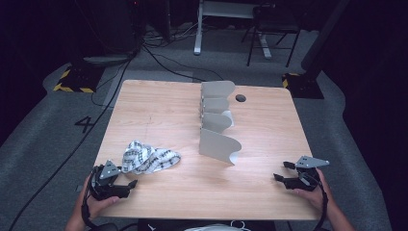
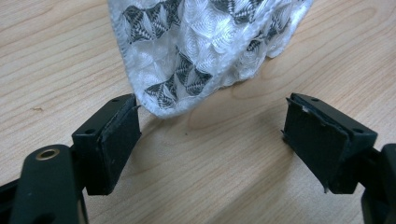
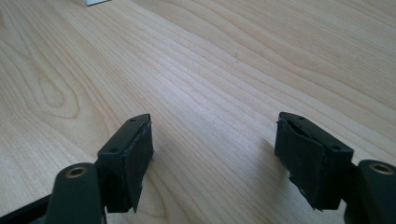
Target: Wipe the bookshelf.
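Both claws released — left claw just short of the patterned cloth, right claw over bare table.

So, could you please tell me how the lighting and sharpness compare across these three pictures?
High view: the table is evenly lit, the room around it falls dark, and the image is soft. Left gripper view: the patterned cloth is sharp and bright, casting a soft shadow onto the wood. Right gripper view: wood grain is crisp near the jaws, with a pale sheen farther off.
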The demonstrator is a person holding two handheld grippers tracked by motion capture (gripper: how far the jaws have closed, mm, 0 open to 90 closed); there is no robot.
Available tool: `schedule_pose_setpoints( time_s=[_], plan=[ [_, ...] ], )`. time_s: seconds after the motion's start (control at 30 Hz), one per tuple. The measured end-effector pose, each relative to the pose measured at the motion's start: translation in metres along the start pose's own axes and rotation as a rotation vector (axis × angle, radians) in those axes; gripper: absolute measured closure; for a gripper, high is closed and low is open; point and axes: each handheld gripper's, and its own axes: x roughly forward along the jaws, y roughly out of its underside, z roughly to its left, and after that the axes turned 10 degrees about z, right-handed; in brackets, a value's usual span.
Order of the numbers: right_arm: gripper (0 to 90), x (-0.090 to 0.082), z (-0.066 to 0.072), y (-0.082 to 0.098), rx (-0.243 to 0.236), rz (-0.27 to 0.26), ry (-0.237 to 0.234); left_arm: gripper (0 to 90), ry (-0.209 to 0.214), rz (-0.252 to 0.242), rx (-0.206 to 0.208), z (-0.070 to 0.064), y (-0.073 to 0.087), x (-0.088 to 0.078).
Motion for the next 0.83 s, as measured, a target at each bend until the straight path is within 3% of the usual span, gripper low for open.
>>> schedule_pose_setpoints(
  time_s=[0.23,0.83],
  plan=[
    [28.5,0.0001,-0.0002,-0.0002,-0.003,0.000,-0.001,18.6,-0.014,-0.003,-0.023,-0.0017,0.0021,-0.0011],
    [28.3,-0.0003,-0.0013,0.0007,-0.016,-0.002,-0.017,17.3,-0.014,0.001,-0.027,-0.0012,0.0016,-0.0007]
  ],
)
